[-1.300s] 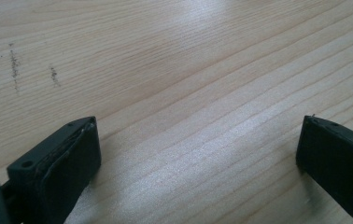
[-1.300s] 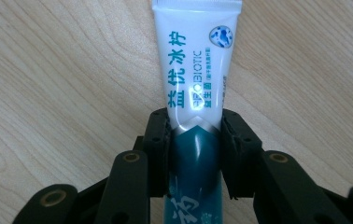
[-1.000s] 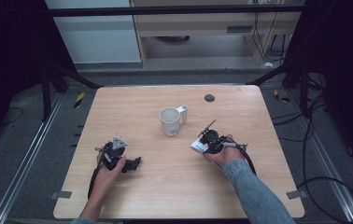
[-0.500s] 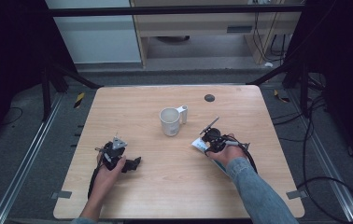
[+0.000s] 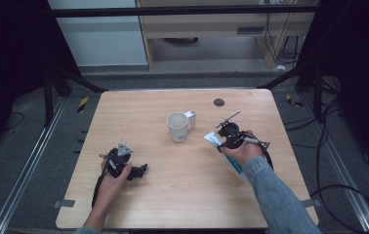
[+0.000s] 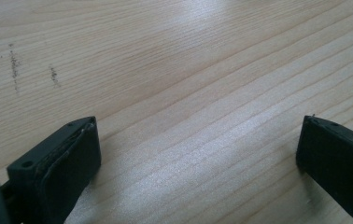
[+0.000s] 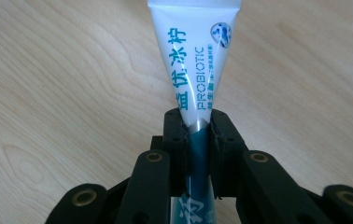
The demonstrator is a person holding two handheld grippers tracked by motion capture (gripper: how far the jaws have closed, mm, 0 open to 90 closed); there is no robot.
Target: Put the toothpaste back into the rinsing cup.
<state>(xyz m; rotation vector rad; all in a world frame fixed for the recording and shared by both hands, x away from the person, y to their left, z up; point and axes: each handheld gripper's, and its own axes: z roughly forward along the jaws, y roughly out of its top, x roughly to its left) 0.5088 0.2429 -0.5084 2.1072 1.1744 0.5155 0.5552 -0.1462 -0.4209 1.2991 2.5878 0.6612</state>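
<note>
A white and teal toothpaste tube marked PROBIOTIC is pinched between the jaws of my right gripper, its flat crimped end pointing away over the wood. In the high view my right gripper holds the tube just right of a cream mug that stands upright at mid table. My left gripper rests low at the front left of the table, and its own view shows my left gripper open over bare wood with nothing between the jaws.
The wooden table carries a small dark round mark near its far edge. Black frame bars and cables surround the table, and a cabinet stands behind it.
My right gripper has shifted slightly away and to the right with the tube in it. The left gripper has not moved.
</note>
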